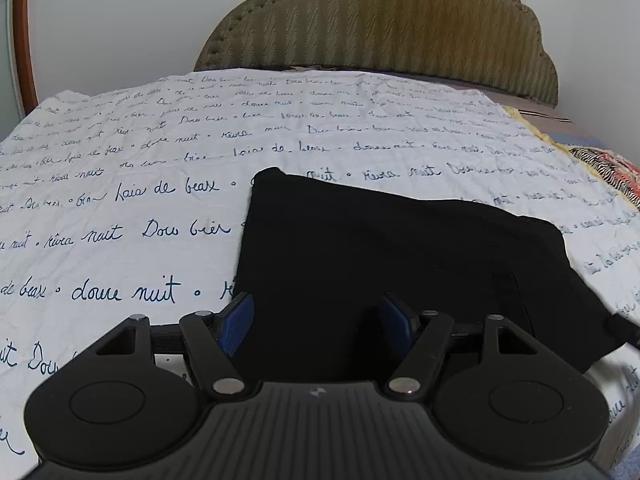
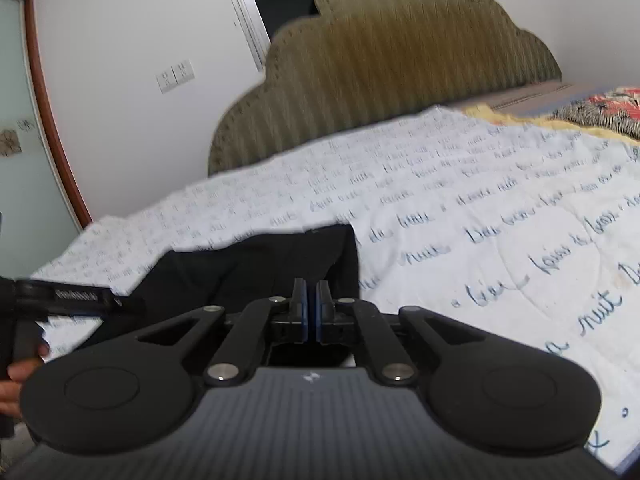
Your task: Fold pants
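Note:
Black pants (image 1: 400,256) lie folded into a compact rectangle on the white bedspread with blue script (image 1: 140,184). My left gripper (image 1: 316,326) is open, its blue pads apart, just above the pants' near edge. In the right wrist view the pants (image 2: 256,272) lie ahead and to the left. My right gripper (image 2: 311,312) has its pads nearly together with a thin gap and nothing seen between them, over the pants' near right corner. This view is motion-blurred.
An olive padded headboard (image 1: 380,24) stands at the bed's far end. A patterned quilt (image 1: 604,172) lies at the right. The left gripper's body (image 2: 60,300) and a hand show at the right view's left edge. A wooden door frame (image 2: 52,120) stands left.

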`<state>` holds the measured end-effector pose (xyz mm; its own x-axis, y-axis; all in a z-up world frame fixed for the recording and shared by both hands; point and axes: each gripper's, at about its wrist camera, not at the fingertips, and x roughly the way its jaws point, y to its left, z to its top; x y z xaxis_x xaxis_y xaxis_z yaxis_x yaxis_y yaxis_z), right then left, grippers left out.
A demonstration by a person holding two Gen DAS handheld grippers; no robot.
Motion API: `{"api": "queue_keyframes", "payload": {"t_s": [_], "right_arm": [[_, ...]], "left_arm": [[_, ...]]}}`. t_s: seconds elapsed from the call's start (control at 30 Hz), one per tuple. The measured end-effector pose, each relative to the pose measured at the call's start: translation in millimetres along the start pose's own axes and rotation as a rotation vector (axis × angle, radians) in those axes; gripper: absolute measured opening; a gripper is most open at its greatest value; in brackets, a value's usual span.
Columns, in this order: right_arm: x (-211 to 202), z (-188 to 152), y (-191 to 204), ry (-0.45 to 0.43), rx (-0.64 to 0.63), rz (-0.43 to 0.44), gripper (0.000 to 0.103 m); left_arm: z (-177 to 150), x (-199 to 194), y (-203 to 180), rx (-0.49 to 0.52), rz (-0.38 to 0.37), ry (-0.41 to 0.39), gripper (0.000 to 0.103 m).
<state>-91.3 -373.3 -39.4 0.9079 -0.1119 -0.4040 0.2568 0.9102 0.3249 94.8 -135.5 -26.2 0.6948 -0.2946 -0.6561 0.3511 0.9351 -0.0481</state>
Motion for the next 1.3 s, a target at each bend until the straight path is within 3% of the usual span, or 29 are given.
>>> {"api": "queue_keyframes", "payload": {"t_s": [0.13,0.2,0.27,0.33,0.47,0.53,0.6,0.67,0.73,0.83,0.9,1.0,1.1,1.2,1.3], "right_arm": [[10,-11,-10,0.051,0.034,-0.027,0.007],[2,-4,-10,0.013,0.032,-0.057,0.018],[-4,9,-8,-0.039,-0.003,-0.090,0.018],[2,28,-1,-0.043,-0.055,-0.056,0.018],[61,59,14,0.098,-0.202,0.110,0.018],[97,67,12,0.171,-0.228,0.142,0.018],[128,70,4,0.240,-0.251,0.134,0.023],[144,71,-7,0.258,-0.253,0.046,0.022],[135,75,-2,0.233,-0.253,0.038,0.023],[118,77,20,0.166,-0.360,0.046,0.023],[127,74,25,0.210,-0.368,0.074,0.021],[150,69,15,0.287,-0.360,0.038,0.020],[132,80,31,0.237,-0.394,0.018,0.024],[122,90,64,0.211,-0.430,0.120,0.024],[138,89,95,0.258,-0.476,0.200,0.021]], "left_arm": [[-1,0,2,0.001,-0.003,0.011,0.069],[1,0,4,-0.004,-0.004,0.005,0.069],[5,2,5,-0.016,-0.011,0.003,0.069],[8,6,4,-0.014,-0.016,0.014,0.071],[-2,19,-4,0.056,0.019,0.033,0.076],[-8,18,-8,0.090,0.035,0.009,0.078],[-10,17,-8,0.109,0.035,0.001,0.078],[-10,15,-5,0.107,0.020,0.003,0.078],[-7,14,-2,0.098,0.007,0.006,0.078],[0,16,-1,0.077,-0.020,0.011,0.079],[2,19,-4,0.096,-0.017,0.014,0.079],[-2,17,-4,0.131,-0.021,0.015,0.079],[-2,11,3,0.136,-0.043,-0.016,0.079],[0,20,6,0.145,-0.052,0.003,0.079],[-9,22,8,0.179,-0.066,-0.012,0.079]]}}
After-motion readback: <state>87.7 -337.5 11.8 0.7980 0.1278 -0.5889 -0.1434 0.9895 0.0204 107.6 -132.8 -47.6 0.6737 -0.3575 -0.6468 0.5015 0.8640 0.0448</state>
